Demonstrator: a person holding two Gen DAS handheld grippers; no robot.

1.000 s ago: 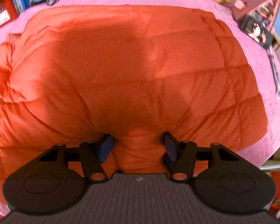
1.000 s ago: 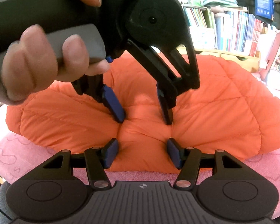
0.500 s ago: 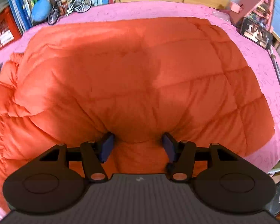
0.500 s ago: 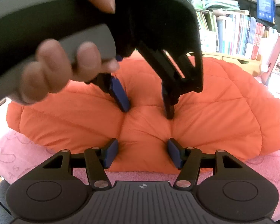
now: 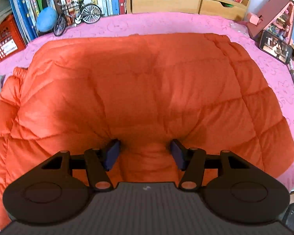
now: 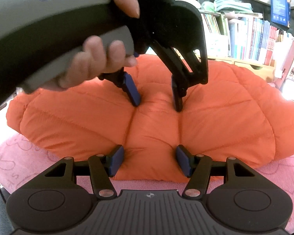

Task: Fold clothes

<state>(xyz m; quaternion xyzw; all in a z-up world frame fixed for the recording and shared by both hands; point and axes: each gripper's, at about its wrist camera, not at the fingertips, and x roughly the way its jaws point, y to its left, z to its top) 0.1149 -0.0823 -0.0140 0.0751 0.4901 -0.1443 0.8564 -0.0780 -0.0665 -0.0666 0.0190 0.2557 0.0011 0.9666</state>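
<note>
two close wrist views from opposite sides, sharing the orange jacket (image 5: 147,90)

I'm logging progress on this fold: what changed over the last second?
The left gripper lifted and tilted back, so its view now takes in more of the pink cloth and the shelves behind. The orange puffer jacket lies much as it did. Both grippers stay open, each straddling a puff of jacket; the right gripper barely moved.

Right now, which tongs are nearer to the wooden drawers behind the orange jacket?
Left. The left tongs press into the middle of the quilted orange jacket, further toward the wooden drawers. The right tongs sit at the jacket's near edge, farther back.
</note>
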